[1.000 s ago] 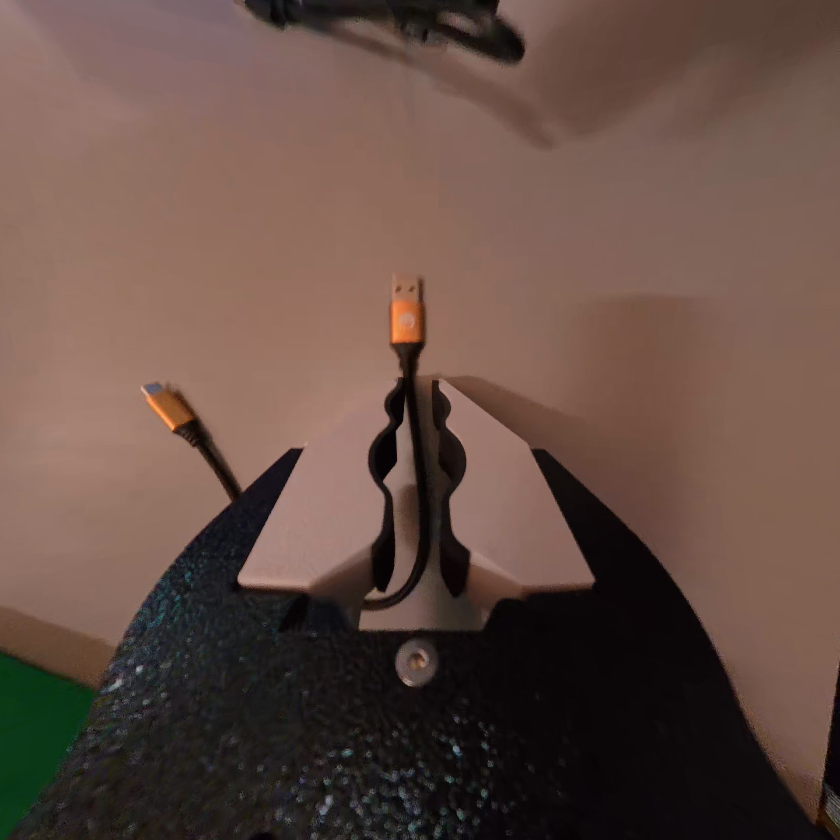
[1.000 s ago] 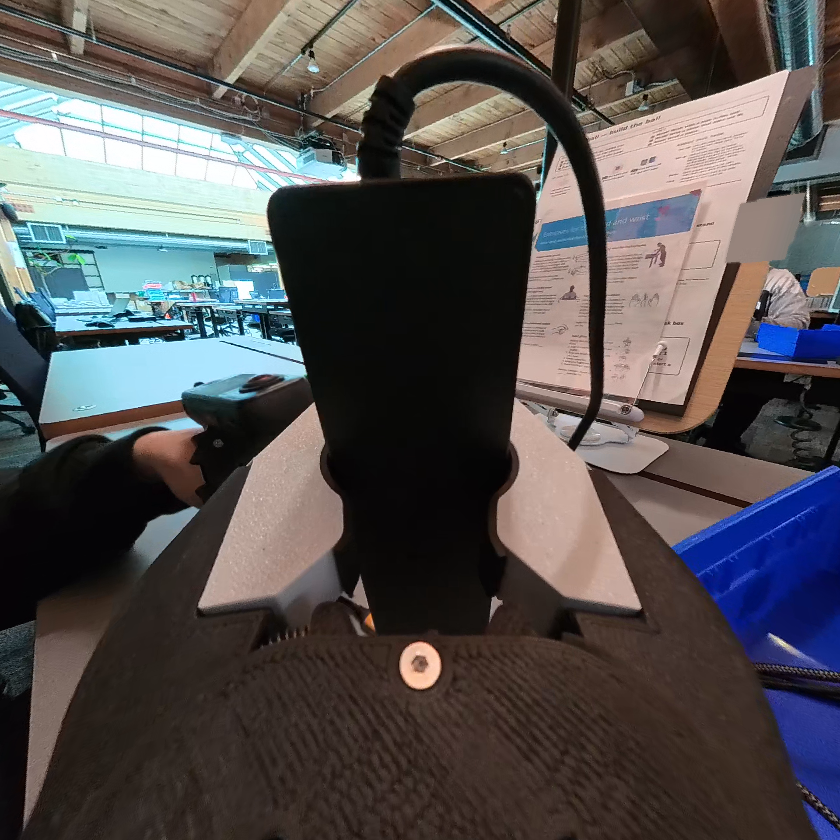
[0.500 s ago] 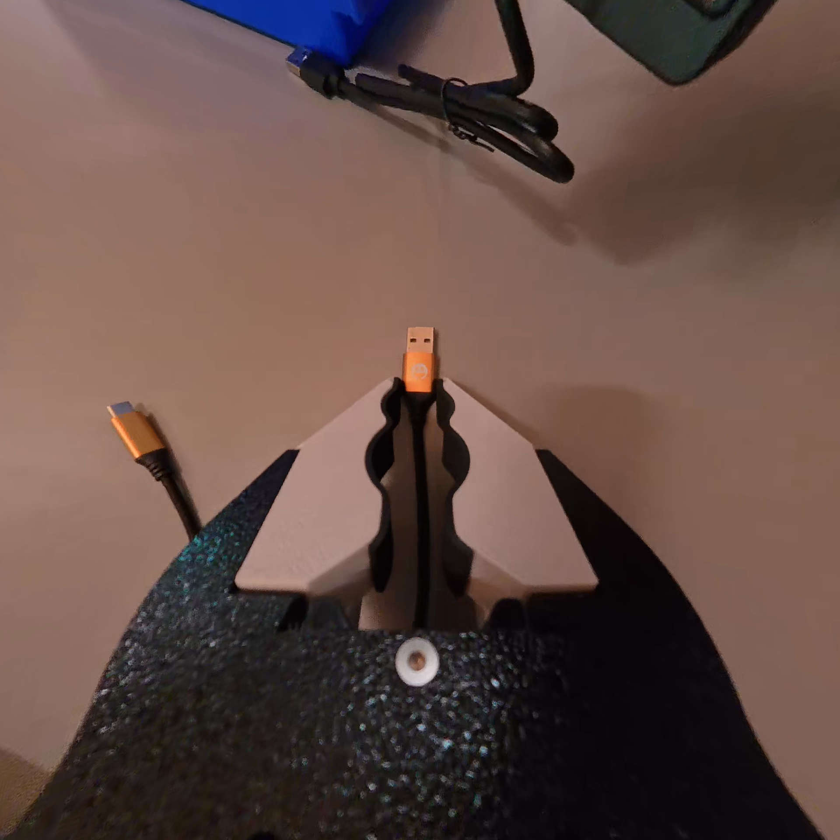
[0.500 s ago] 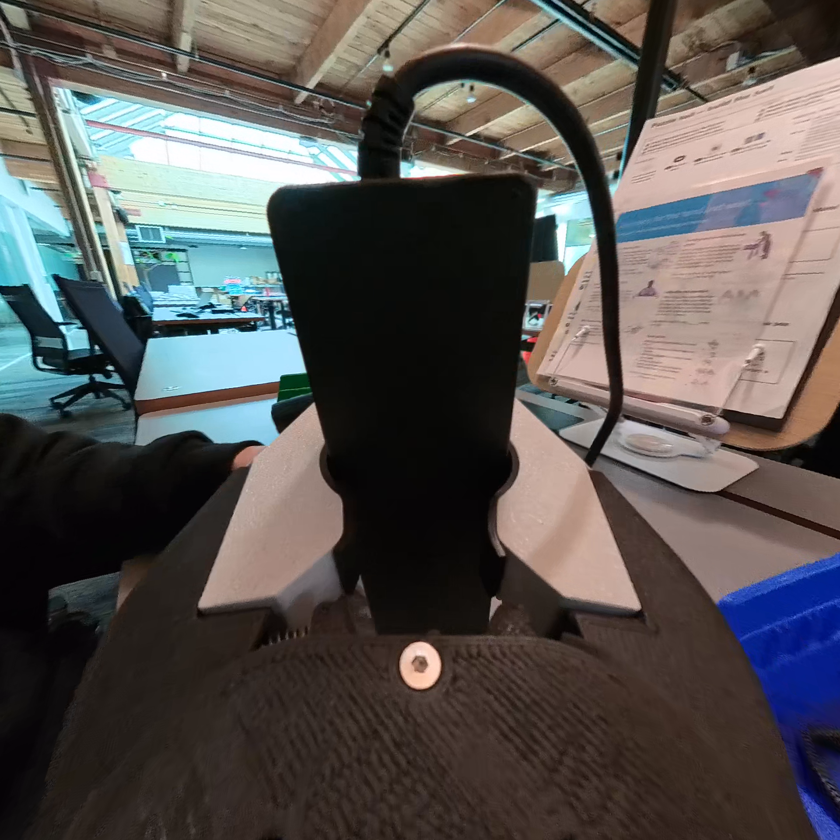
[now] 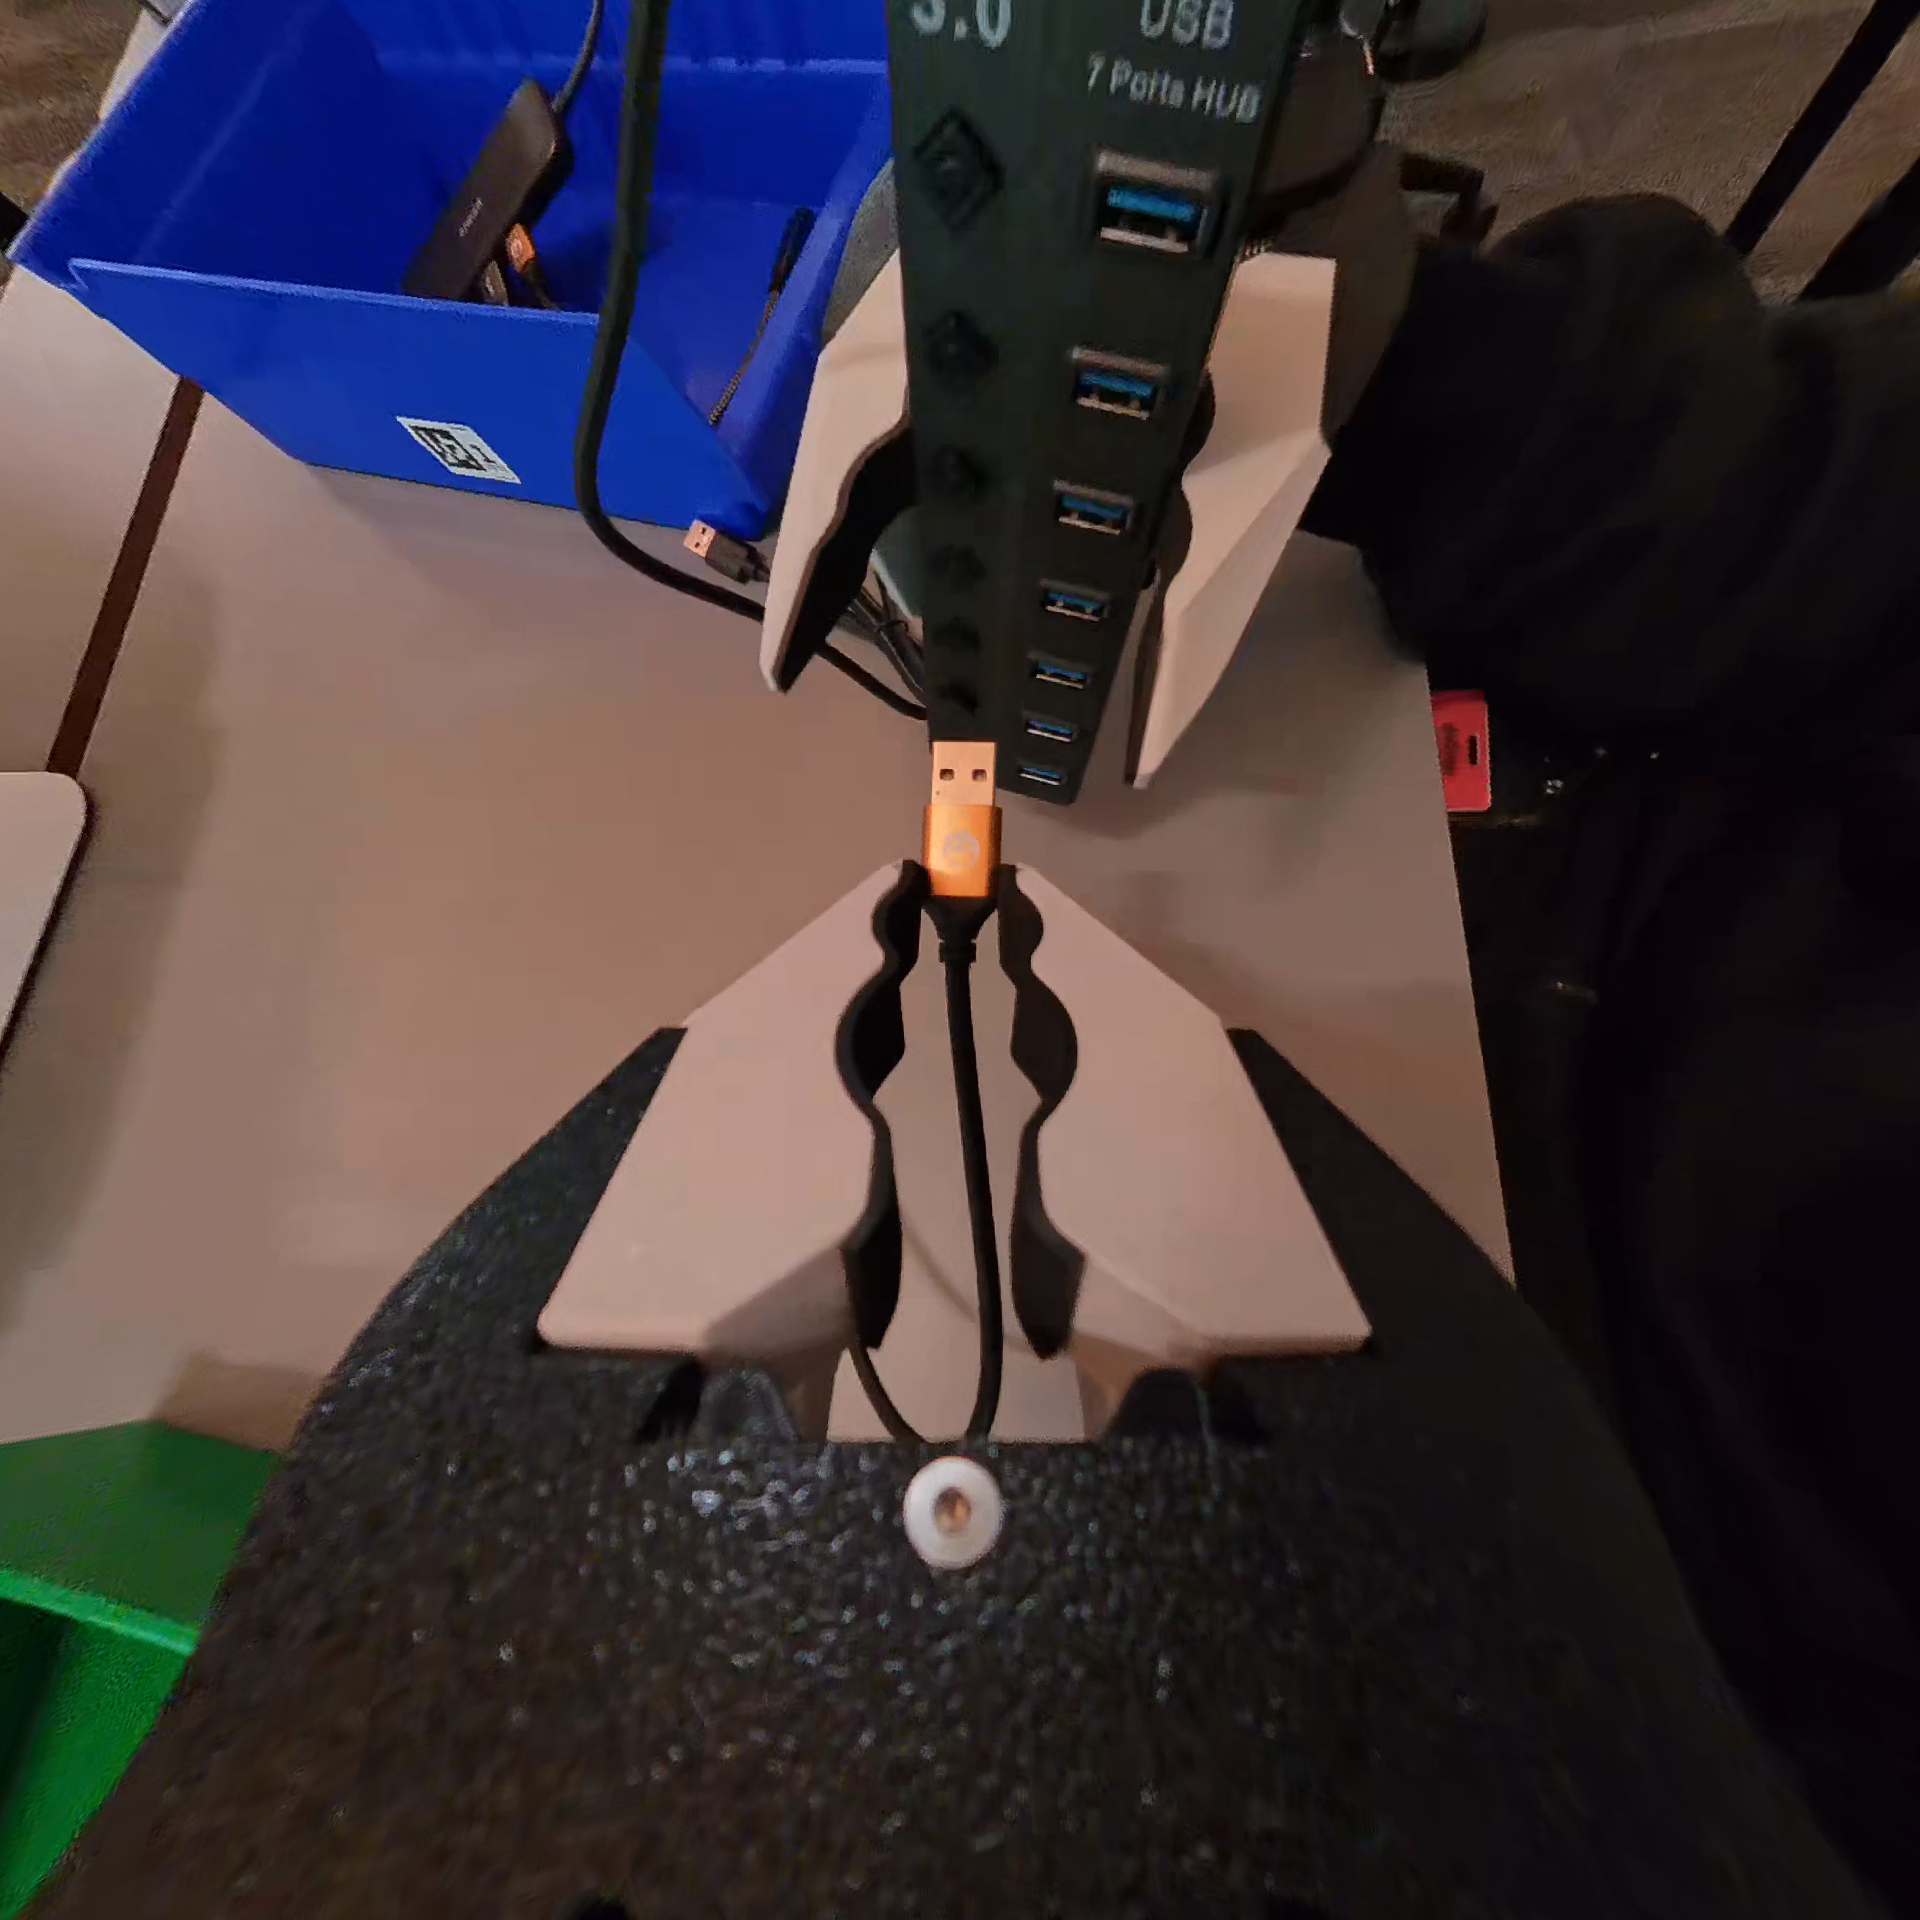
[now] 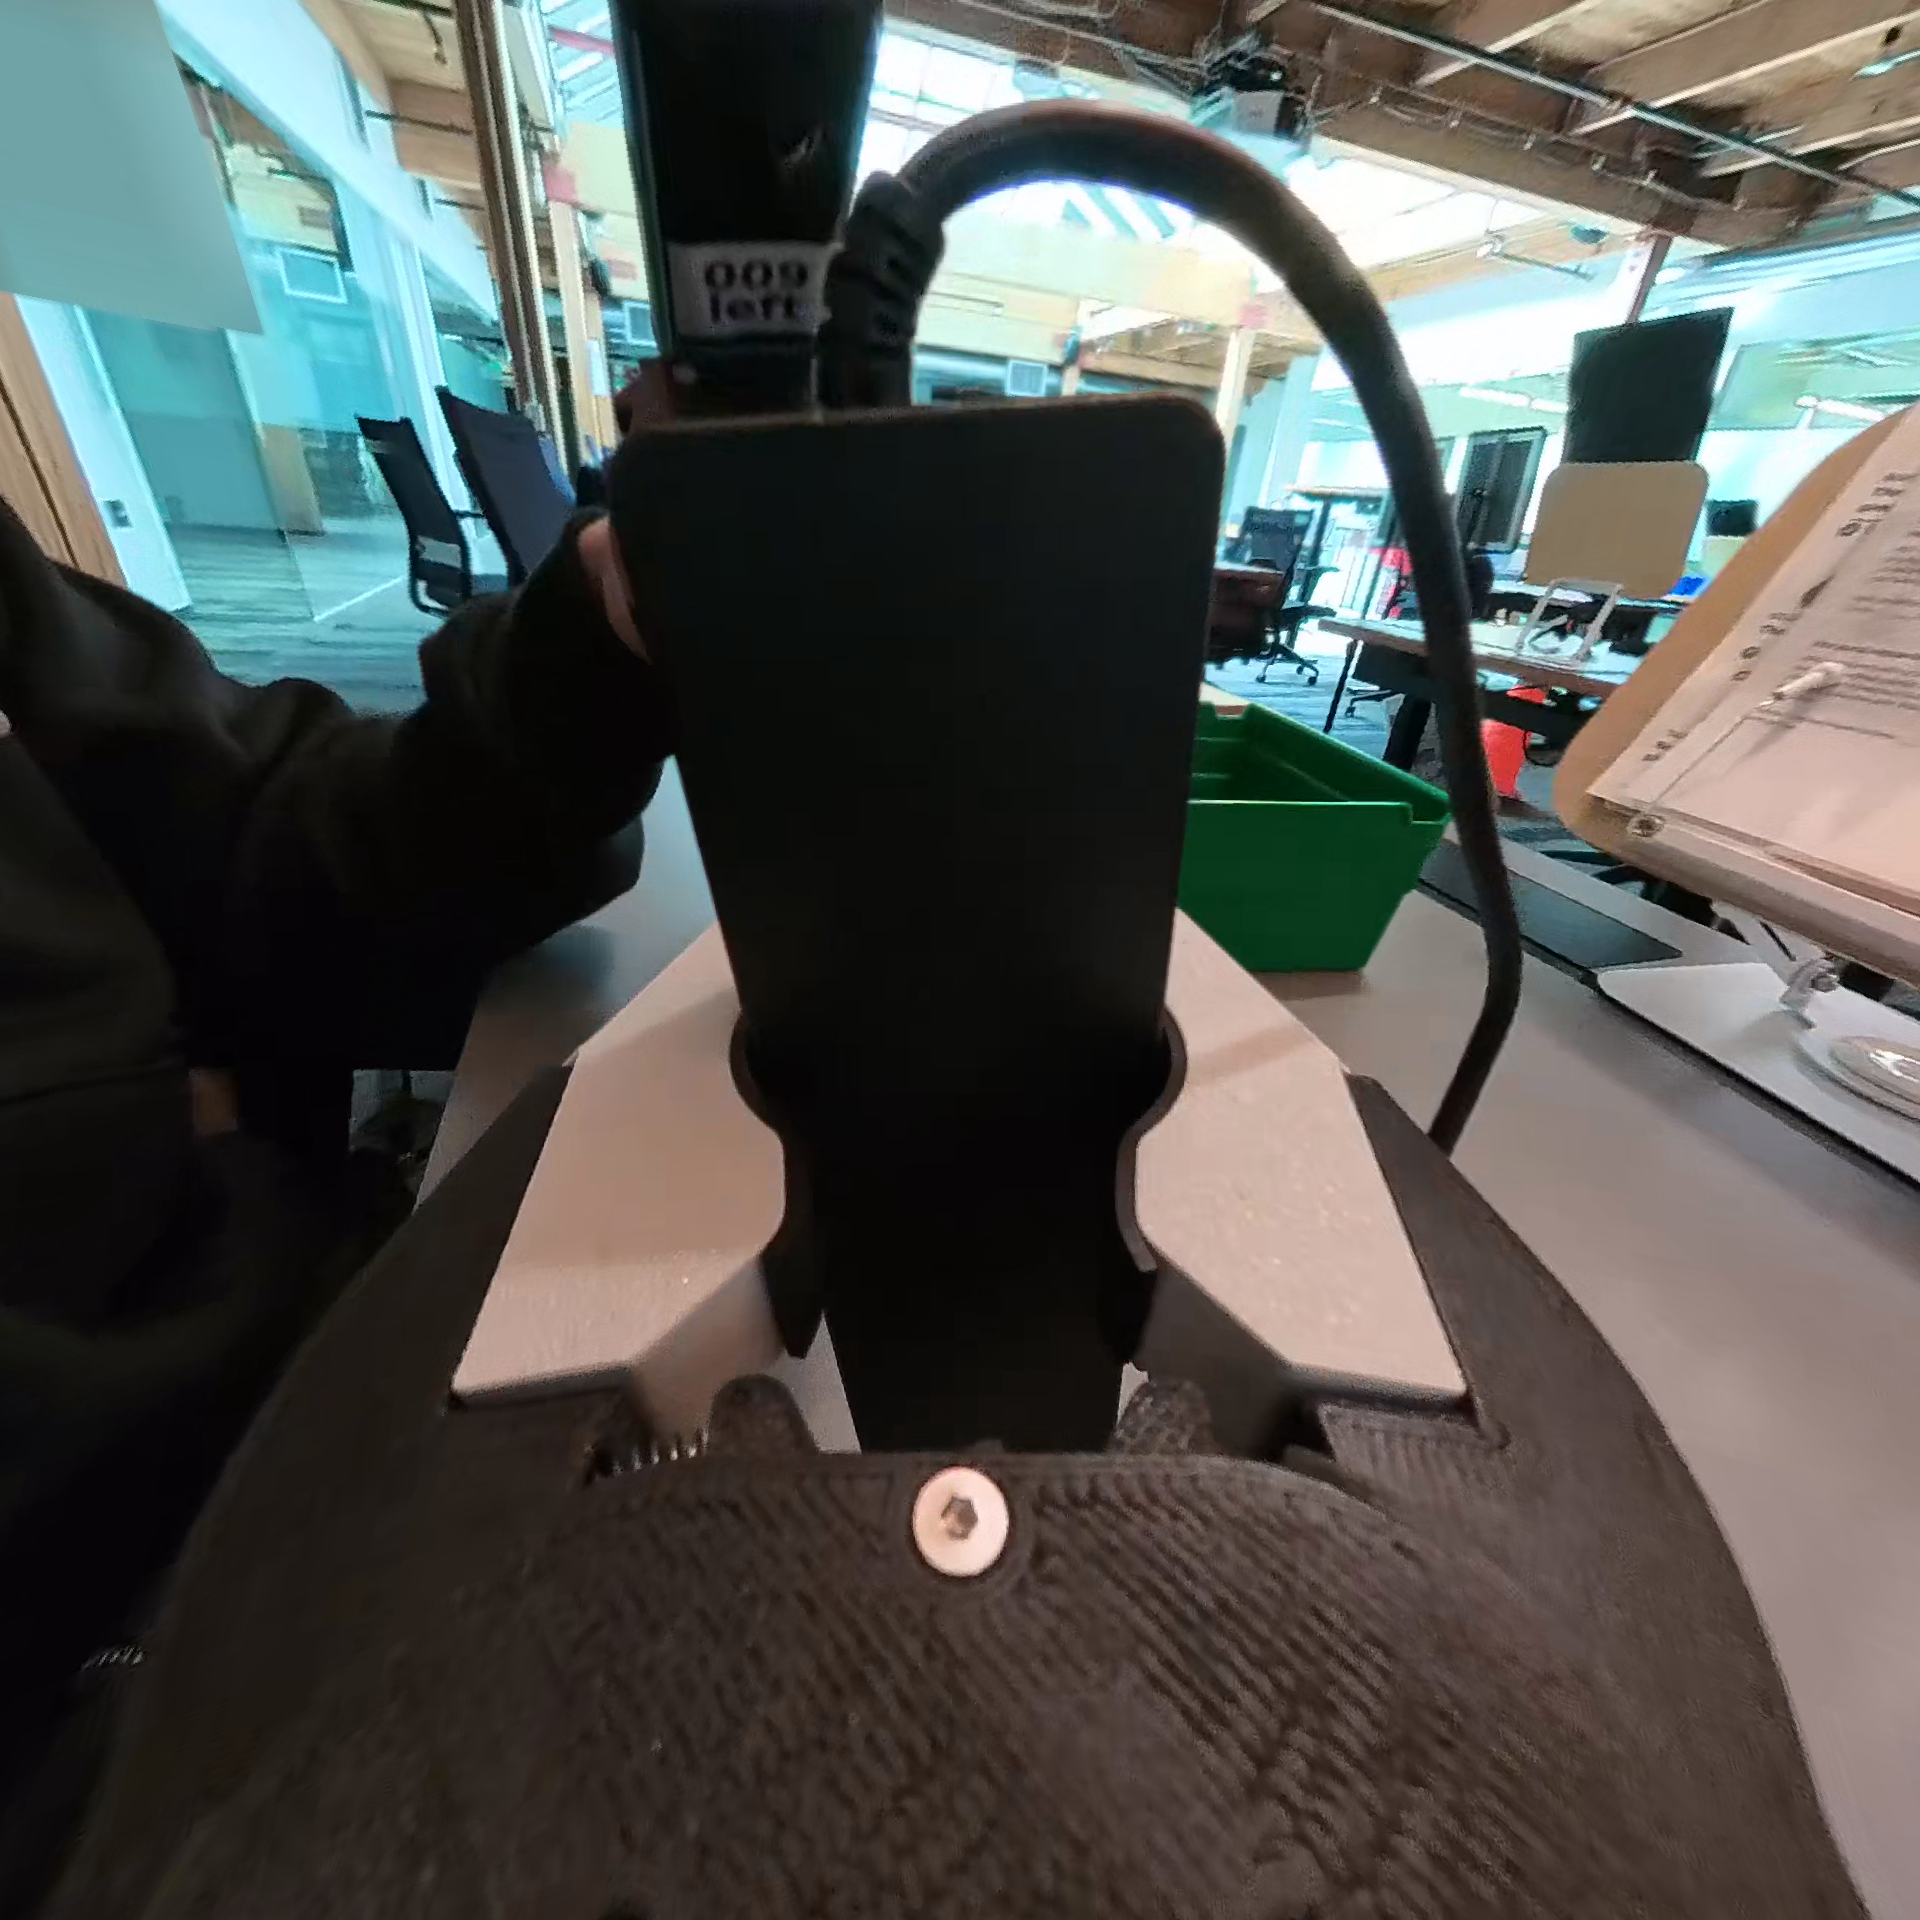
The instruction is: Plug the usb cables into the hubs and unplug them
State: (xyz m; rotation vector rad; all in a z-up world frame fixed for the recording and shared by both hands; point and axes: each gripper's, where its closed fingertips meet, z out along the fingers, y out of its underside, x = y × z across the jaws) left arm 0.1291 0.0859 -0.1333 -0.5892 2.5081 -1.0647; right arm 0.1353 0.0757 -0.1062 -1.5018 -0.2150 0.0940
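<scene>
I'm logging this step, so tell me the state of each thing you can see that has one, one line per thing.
left gripper: shut on the orange usb plug.
orange usb plug: unplugged, tip just short of the hub.
right gripper: shut on the black usb hub.
black usb hub: held off the table, visible ports all empty.
blue bin: open, holding a small hub and cables.
green bin: open, contents not visible.

We note a black hub (image 5: 1049, 343) with a row of blue ports (image 5: 1117, 390), and an orange-sleeved USB plug (image 5: 963, 831) on a black cable (image 5: 971, 1122). Both grippers show pale grey fingers (image 5: 727, 1174) on speckled black bodies. We log a blue bin (image 5: 343, 343), a green bin (image 6: 1299, 862), and a beige table (image 5: 416, 831).
</scene>
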